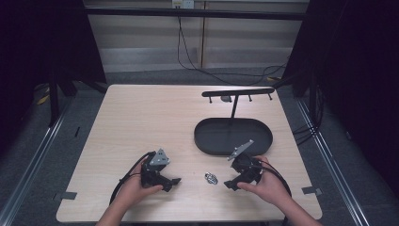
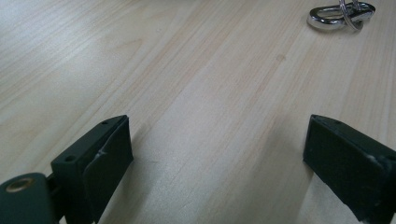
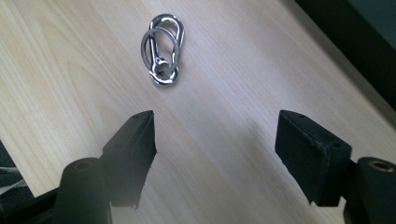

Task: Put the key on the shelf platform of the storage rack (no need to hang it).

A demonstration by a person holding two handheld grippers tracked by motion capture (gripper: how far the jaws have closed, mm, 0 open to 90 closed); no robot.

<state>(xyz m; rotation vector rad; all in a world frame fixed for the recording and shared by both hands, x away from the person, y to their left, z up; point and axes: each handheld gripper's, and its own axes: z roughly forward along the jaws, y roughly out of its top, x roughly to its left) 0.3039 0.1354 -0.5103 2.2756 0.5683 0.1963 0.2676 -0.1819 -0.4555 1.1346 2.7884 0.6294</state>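
Observation:
A shiny metal carabiner with a key ring point(image 1: 211, 179) lies flat on the wooden table near its front edge, between the two grippers. My left gripper point(image 1: 172, 182) rests low on the table to its left, jaws open and pointing right toward it; the carabiner point(image 2: 341, 15) sits far ahead at the top right of the left gripper view. My right gripper point(image 1: 229, 184) stands just right of it, open and empty, with the carabiner point(image 3: 162, 48) a short way beyond its left jaw.
A black oval tray point(image 1: 234, 136) lies behind the right gripper, with a thin black T-shaped hook rack point(image 1: 237, 92) rising from its far side. The table's front edge point(image 1: 188, 219) is close below both hands. Cables run across the floor behind.

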